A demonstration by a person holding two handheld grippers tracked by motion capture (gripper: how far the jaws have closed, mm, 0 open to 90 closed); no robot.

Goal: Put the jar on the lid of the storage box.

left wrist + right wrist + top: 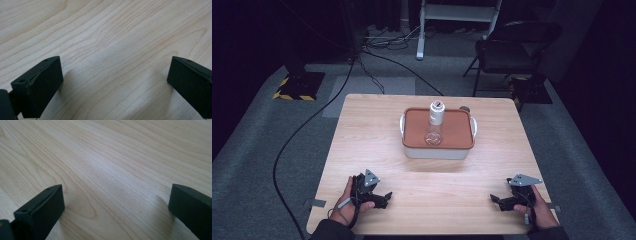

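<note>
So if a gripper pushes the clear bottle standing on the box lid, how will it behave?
The bottle stands upright, tall and narrow, so it would probably tip. It looks clear and empty, so probably light. Its body seems round, so once down it may roll across the brown lid.

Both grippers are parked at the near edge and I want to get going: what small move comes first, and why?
Probably bring the right gripper forward toward the clear bottle standing on the orange lid of the white box. Both it and the left gripper rest low on the table with jaws open and nothing between them, well short of the box.
</note>
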